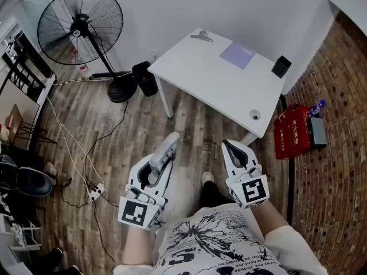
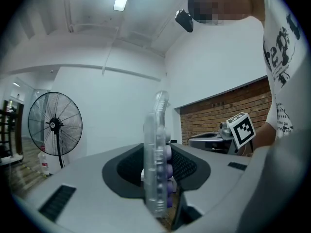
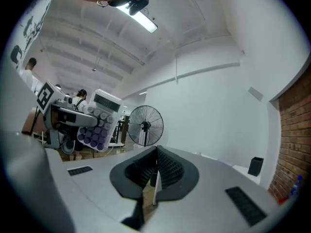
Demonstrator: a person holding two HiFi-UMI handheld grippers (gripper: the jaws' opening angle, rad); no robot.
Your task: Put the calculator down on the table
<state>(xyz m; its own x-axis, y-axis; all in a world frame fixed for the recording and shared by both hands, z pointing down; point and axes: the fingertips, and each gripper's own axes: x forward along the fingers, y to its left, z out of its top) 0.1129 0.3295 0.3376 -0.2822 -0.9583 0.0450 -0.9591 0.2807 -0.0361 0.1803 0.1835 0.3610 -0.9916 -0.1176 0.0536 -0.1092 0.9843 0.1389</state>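
The calculator point(image 1: 168, 147) is a clear-cased one with purple and white keys, and my left gripper point(image 1: 156, 169) is shut on it above the wooden floor, short of the white table point(image 1: 200, 73). In the left gripper view the calculator point(image 2: 157, 130) stands edge-on and upright, its lower part pinched between the jaws of the left gripper point(image 2: 158, 171). The right gripper view shows the calculator's point(image 3: 99, 121) key face at the left. My right gripper point(image 1: 230, 148) hangs beside it, level, its jaws shut with nothing in them point(image 3: 155, 173).
On the table lie a purple sheet point(image 1: 237, 55), a black box point(image 1: 281, 66), a clip point(image 1: 201, 36) and a small round thing point(image 1: 255, 115). A standing fan point(image 1: 80, 24) and a black bin point(image 1: 144, 78) are left of the table. A red case point(image 1: 292, 132) sits by the brick wall. Cables cross the floor point(image 1: 74, 148).
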